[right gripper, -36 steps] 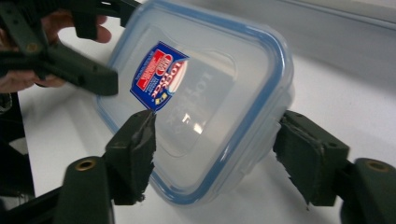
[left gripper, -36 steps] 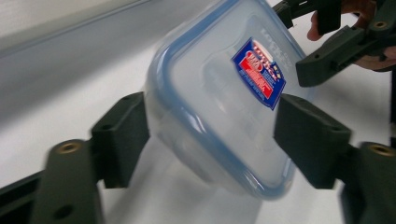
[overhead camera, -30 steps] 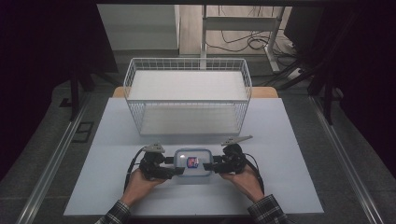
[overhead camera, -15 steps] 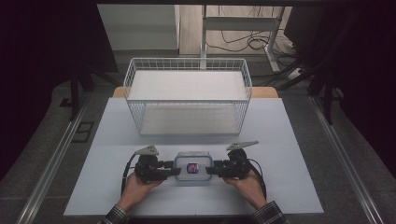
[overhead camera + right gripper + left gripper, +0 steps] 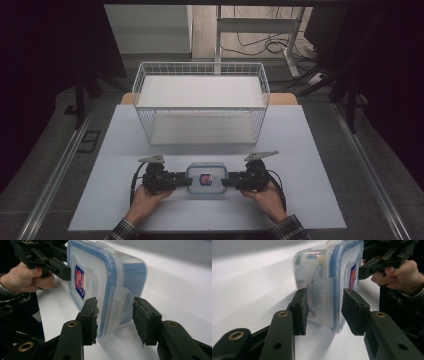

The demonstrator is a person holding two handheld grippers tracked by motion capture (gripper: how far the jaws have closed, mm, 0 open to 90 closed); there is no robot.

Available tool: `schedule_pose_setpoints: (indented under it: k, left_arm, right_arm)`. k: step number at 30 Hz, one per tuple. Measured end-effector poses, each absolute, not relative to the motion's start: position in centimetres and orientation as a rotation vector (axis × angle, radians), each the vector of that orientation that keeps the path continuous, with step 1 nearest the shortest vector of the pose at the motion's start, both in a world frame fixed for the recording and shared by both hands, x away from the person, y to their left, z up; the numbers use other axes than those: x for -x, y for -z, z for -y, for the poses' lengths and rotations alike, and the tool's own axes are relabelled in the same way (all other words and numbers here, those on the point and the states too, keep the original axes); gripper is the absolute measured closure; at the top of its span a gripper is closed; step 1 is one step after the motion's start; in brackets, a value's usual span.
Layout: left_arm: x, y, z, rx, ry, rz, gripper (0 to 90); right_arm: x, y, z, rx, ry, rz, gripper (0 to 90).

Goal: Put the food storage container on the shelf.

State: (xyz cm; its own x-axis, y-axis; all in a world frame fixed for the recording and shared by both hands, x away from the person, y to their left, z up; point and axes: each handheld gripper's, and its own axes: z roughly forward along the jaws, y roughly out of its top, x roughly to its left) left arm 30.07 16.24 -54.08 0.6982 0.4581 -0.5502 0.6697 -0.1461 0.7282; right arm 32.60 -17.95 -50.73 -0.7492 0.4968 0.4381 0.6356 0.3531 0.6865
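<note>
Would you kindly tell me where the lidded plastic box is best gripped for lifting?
Grip the plastic box at its two short ends, one tongs from each side, level with the table, pinching lid rim and wall over each latch flap. Those ends are narrow; the long sides are too wide.

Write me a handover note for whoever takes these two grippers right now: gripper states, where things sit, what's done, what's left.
Left gripper: jaws have just closed on the left end of the food container, over its latch flap.
Right gripper: jaws have been closing around the right-end flap; one pad sits at the lid, the other shows a gap, so no firm grip yet.
Container: lid on, resting on the white table, near the person's edge.
Wire basket: behind it, nothing in it.
Done: both ends approached.
Left: probably finish the right grip, then lift it, likely toward the basket.
</note>
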Motion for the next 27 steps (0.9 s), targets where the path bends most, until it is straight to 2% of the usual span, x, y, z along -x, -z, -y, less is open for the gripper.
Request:
schedule_pose_setpoints:
  k: [8, 17, 27]
  left_arm:
    - [-30.4, 53.7, -16.9, -1.712, 0.285, -0.889, 58.7]
    - [-30.8, 51.6, -16.9, -1.72, 0.24, -0.887, 58.7]
    - [-32.0, 47.0, -17.3, -1.724, 0.19, -0.856, 59.0]
  right_arm:
    - [-32.7, 50.1, 18.4, 1.036, 1.423, 2.377, 58.1]
    - [-33.2, 48.7, 18.2, 1.036, 1.467, 2.372, 57.7]
    - [-34.7, 44.3, 17.9, 1.025, 1.558, 2.368, 57.4]
